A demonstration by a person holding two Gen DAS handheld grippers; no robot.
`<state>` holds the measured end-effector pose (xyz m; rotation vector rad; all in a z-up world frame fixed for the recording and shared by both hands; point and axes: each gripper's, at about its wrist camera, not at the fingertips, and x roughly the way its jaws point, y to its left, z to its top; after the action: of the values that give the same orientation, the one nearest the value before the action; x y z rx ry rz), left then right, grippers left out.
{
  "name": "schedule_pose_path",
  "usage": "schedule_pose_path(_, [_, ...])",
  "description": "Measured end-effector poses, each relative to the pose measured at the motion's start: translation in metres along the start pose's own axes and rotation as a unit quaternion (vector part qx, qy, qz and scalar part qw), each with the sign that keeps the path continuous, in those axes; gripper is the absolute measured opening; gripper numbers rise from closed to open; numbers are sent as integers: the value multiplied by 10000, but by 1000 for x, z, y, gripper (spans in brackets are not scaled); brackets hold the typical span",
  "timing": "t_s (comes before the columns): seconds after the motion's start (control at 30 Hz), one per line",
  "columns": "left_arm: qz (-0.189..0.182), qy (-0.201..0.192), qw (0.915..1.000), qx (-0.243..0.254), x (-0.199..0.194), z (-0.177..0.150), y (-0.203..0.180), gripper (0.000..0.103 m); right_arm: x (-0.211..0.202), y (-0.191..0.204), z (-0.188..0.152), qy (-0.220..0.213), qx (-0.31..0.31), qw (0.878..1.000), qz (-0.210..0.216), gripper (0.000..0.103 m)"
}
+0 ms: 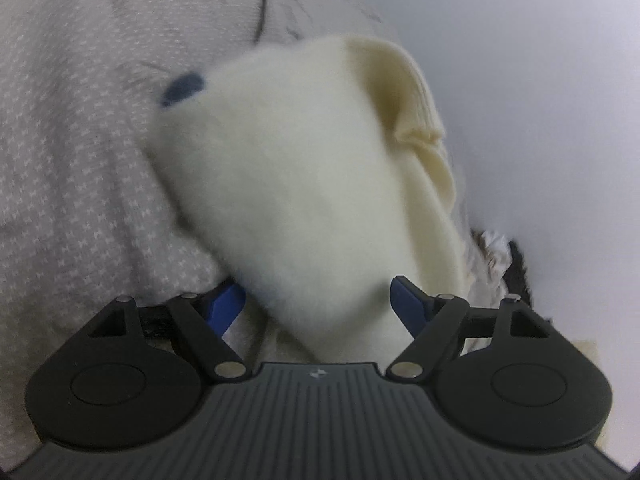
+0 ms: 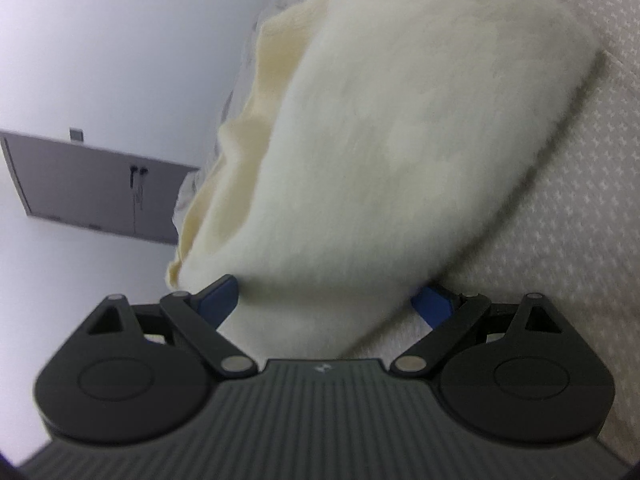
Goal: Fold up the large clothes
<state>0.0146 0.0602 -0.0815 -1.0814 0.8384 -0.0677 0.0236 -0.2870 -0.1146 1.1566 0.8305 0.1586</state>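
Note:
A fuzzy cream garment (image 1: 312, 184) with a ribbed knit edge (image 1: 404, 92) fills the middle of both wrist views, blurred. In the left wrist view it runs down between the spread blue fingers (image 1: 408, 300) of my left gripper (image 1: 320, 296), whose jaws stand wide and do not pinch it. A blue tip (image 1: 184, 88) pokes out past its upper left edge. In the right wrist view the same garment (image 2: 400, 140) lies loosely between the wide-apart blue fingers (image 2: 432, 300) of my right gripper (image 2: 324, 300). The garment hides all the gripper fingertips.
Under the garment lies a pale grey bedspread with a small white pattern (image 1: 80, 160) (image 2: 580, 240). A plain white wall (image 1: 540, 100) stands behind. A grey cabinet door (image 2: 92, 192) shows at the left of the right wrist view. A dark and white bundle (image 1: 500, 260) lies by the wall.

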Motion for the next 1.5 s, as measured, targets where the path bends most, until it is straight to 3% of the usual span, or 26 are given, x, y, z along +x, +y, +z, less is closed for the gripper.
schedule_pose_path(0.2, [-169,-265,9988,-367,0,8,9,82,-8,-8,7,-263,432,9985,210,94])
schedule_pose_path(0.3, [-1,-363,9987,-352,2,13,9,72,-16,-10,9,-535,453,9975,128,94])
schedule_pose_path(0.4, [185,-475,9985,-173,5,16,4,55,-13,-10,13,-763,393,9961,-185,78])
schedule_pose_path(0.47, [301,-549,9980,33,4,17,-1,43,-15,-8,11,-820,333,9957,-256,73])
schedule_pose_path(0.53, [315,-643,9971,237,-2,16,-6,30,-18,-1,7,-887,111,9954,-350,57])
schedule_pose_path(0.6, [258,-764,9956,480,-9,13,-14,24,-22,7,5,-957,-207,9942,-438,44])
schedule_pose_path(0.73, [-8,-874,9946,568,-24,10,-20,21,-38,23,0,-1247,-762,9885,-385,35])
schedule_pose_path(0.87, [-155,-869,9944,583,-46,6,-23,21,-59,36,-9,-1456,-1099,9829,-258,34])
schedule_pose_path(1.03, [-15,-959,9884,1174,-83,-15,-42,20,-96,44,-25,-1660,-1317,9771,-187,34])
schedule_pose_path(1.1, [-125,-847,9908,1050,-99,-22,-41,20,-114,47,-35,-1714,-1394,9750,-218,34])
schedule_pose_path(1.3, [-257,-683,9907,1150,-145,-47,-48,20,-150,50,-48,-1571,-1301,9785,-319,34])
schedule_pose_path(1.5, [-77,-497,9896,1346,-169,-71,-51,22,-181,51,-58,-1508,-1261,9796,-426,36])
